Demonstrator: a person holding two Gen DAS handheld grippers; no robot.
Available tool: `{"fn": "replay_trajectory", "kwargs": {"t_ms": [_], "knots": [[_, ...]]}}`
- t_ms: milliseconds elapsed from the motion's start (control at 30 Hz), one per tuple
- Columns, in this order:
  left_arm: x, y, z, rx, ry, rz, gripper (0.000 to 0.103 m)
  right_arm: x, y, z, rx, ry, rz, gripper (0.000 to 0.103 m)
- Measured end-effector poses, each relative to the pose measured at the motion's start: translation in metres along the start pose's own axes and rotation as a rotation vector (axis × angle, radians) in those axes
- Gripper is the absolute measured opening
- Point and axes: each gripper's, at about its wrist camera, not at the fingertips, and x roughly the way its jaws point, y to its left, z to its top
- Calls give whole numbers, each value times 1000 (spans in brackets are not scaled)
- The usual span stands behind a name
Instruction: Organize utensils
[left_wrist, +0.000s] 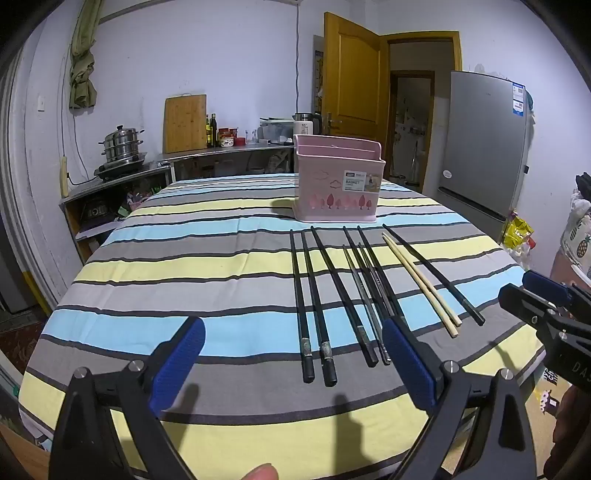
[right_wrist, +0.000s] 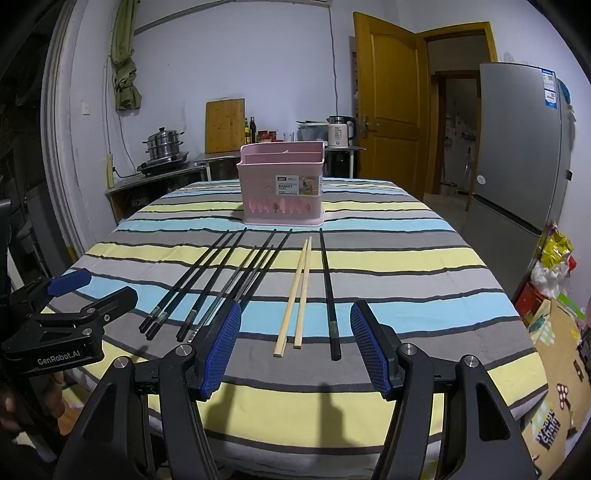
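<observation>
The left hand-held gripper (left_wrist: 293, 363) hangs over the near edge of the tabletop (left_wrist: 166, 266) with its blue-padded fingers (left_wrist: 177, 365) spread wide and nothing between them but striped cloth and the near ends of a few chopsticks lying below. A fingertip (left_wrist: 260, 472) of the person holding it shows at the bottom edge of that view. The right hand-held gripper (right_wrist: 295, 345) is just beside it, also spread, its pads clear of everything; under its gap lie the butt ends of the pale wooden chopsticks (right_wrist: 295, 295) and one lone black chopstick (right_wrist: 328, 295). Each tool shows up at the edge of the other's camera, the right one (left_wrist: 546, 302) low at the right side of the left view, the left one (right_wrist: 70, 306) at the left side of the right view.

Farther out, the chopsticks rest in a loose row on the cloth, all running lengthwise away from the near edge toward the far side. From the left there are several black chopsticks (left_wrist: 317, 299), then thinner metal-looking ones (left_wrist: 364, 291) mixed among more dark sticks, then the wooden pair, then the single black one at the right end. None of them is touched by either tool.

Beyond their far tips, near but apart from them, stands a pink utensil basket (right_wrist: 282, 184) with a paper label on its front, upright on the striped cloth. Behind the tabletop are a counter with a steel steamer pot (right_wrist: 162, 146), a cutting board (right_wrist: 225, 125) leaning on the wall, a kettle (right_wrist: 340, 134), a yellow door (right_wrist: 391, 96) and a grey fridge (right_wrist: 517, 140).
</observation>
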Motion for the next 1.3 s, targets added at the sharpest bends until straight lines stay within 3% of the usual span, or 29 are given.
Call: {"fn": "replay_trajectory", "kwargs": {"t_ms": [1300], "knots": [[0,-3,1,11,10,3,98,2,0,-2,0,4,2,62]]}}
